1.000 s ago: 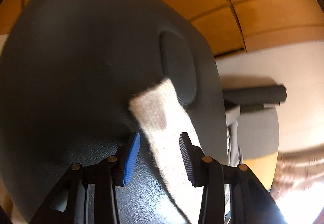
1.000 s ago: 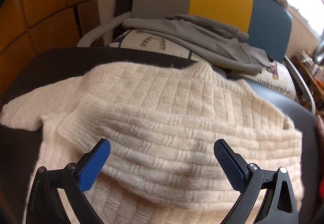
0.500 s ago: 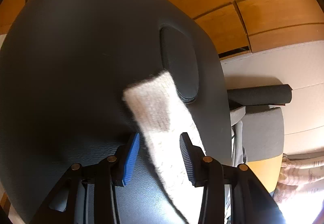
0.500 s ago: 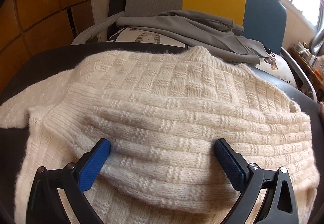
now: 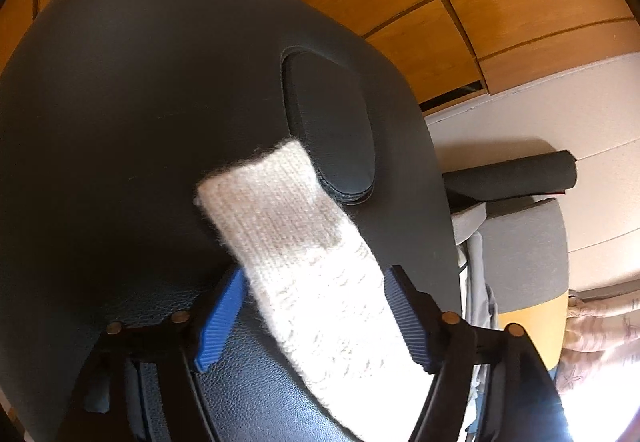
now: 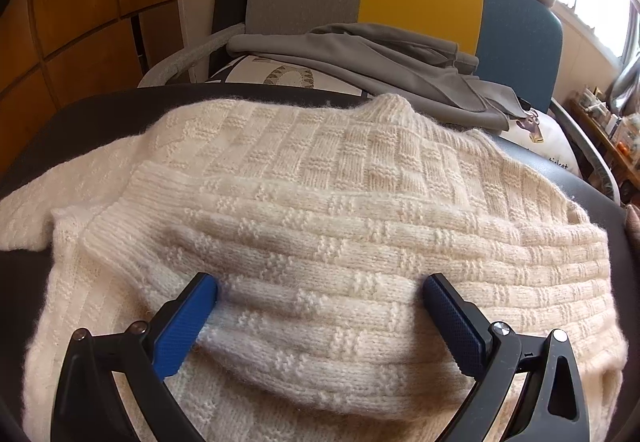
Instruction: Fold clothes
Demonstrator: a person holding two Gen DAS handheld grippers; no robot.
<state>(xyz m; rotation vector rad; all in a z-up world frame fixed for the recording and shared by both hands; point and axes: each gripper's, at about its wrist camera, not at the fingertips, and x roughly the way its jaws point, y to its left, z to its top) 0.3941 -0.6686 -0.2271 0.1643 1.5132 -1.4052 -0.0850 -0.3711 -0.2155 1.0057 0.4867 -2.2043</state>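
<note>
Right wrist: spread claw (image 6: 320, 302) astride sweater (image 6: 320, 202) fold.

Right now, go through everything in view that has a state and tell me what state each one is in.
Cream sweater: spread on the dark table, one sleeve already folded across the body.
Other sleeve: lying flat, unfolded.
Left gripper: jaws open astride that sleeve.
Right gripper: jaws open wide over the folded sleeve.
Grey garment: rumpled, unfolded, on the chair.

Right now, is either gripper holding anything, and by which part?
Nothing is clamped. The left gripper straddles the sweater's outstretched sleeve, jaws open. The right gripper is open over the sweater.
</note>
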